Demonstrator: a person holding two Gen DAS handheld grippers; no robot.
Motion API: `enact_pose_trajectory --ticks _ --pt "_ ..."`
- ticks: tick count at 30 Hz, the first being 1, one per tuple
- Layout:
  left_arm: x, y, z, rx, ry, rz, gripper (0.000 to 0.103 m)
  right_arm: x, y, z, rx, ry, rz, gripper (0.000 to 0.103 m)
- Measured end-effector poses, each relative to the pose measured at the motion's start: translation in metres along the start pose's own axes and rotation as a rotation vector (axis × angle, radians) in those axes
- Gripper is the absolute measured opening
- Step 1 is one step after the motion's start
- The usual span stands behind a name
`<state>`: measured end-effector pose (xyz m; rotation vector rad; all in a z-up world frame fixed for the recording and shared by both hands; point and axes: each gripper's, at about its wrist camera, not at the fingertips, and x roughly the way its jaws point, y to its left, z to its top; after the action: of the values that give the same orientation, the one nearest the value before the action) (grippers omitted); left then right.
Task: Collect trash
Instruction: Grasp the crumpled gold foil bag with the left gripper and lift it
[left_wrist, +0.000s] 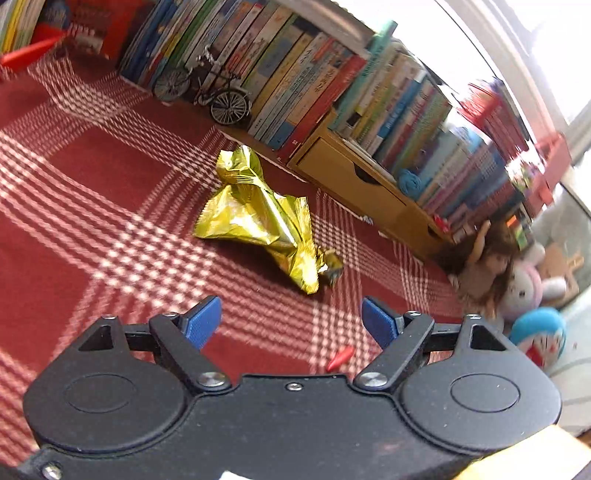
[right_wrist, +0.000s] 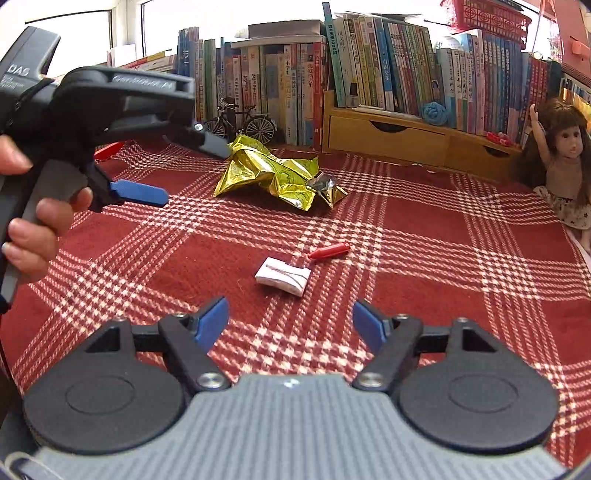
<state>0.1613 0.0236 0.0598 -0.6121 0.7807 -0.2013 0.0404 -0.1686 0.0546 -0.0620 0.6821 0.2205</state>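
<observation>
Both grippers share one build: a black body with two round raised discs, angled black link arms pinned by silver screws, and ribbed blue fingertip pads (right_wrist: 212, 325). The right gripper (right_wrist: 290, 326) has a grey ribbed centre panel. The left gripper (right_wrist: 162, 173) carries white "DAS" lettering on its black handle.

In the left wrist view, the doll (left_wrist: 484, 266) beside the wooden drawer unit (left_wrist: 354, 184) is smeared by motion blur. In the right wrist view, the left claw (right_wrist: 173, 173) covers the gold wrapper's (right_wrist: 273, 173) far corner, and the doll's (right_wrist: 561, 162) skirt is cut by the edge.
</observation>
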Motion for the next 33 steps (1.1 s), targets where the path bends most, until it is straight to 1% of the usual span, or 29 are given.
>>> enact_pose_trajectory --ticks 3,7,11,13,16,17,18,20,21,23,25,28,33 --pt "0.032 -0.003 0.013 -0.071 0.001 0.002 0.081 0.017 0.0 0.007 0.014 0.02 -0.008 0.082" --pt "0.068 0.0 0.027 -0.162 -0.02 0.009 0.081 0.032 -0.004 0.016 0.025 0.032 -0.003 0.082" --pt "0.097 0.001 0.038 -0.205 -0.058 0.098 0.081 0.043 -0.004 0.019 0.025 0.037 0.005 0.082" --pt "0.11 0.003 0.042 -0.233 -0.065 0.113 0.079 0.046 -0.003 0.02 0.025 0.039 0.009 0.081" --pt "0.123 0.005 0.043 -0.276 -0.067 0.118 0.07 0.05 -0.002 0.021 0.017 0.037 0.015 0.081" --pt "0.125 0.006 0.043 -0.283 -0.064 0.121 0.06 0.051 -0.002 0.022 0.016 0.036 0.016 0.081" --pt "0.128 0.005 0.043 -0.286 -0.058 0.128 0.044 0.052 -0.002 0.022 0.014 0.035 0.017 0.081" --pt "0.134 0.006 0.042 -0.282 -0.035 0.156 0.029 0.054 -0.001 0.024 0.006 0.032 0.013 0.081" --pt "0.136 0.007 0.041 -0.276 -0.03 0.166 0.028 0.055 0.0 0.024 0.003 0.031 0.011 0.081" --pt "0.134 0.007 0.038 -0.252 -0.047 0.152 0.026 0.057 0.0 0.024 -0.005 0.03 0.005 0.08" --pt "0.129 0.007 0.036 -0.218 -0.058 0.154 0.025 0.059 0.0 0.024 -0.006 0.032 0.004 0.079" --pt "0.116 0.005 0.037 -0.17 -0.073 0.169 0.023 0.061 0.0 0.023 0.001 0.038 0.007 0.075" --pt "0.089 -0.002 0.038 -0.052 -0.124 0.19 0.023 0.065 0.0 0.023 0.002 0.039 0.018 0.074"
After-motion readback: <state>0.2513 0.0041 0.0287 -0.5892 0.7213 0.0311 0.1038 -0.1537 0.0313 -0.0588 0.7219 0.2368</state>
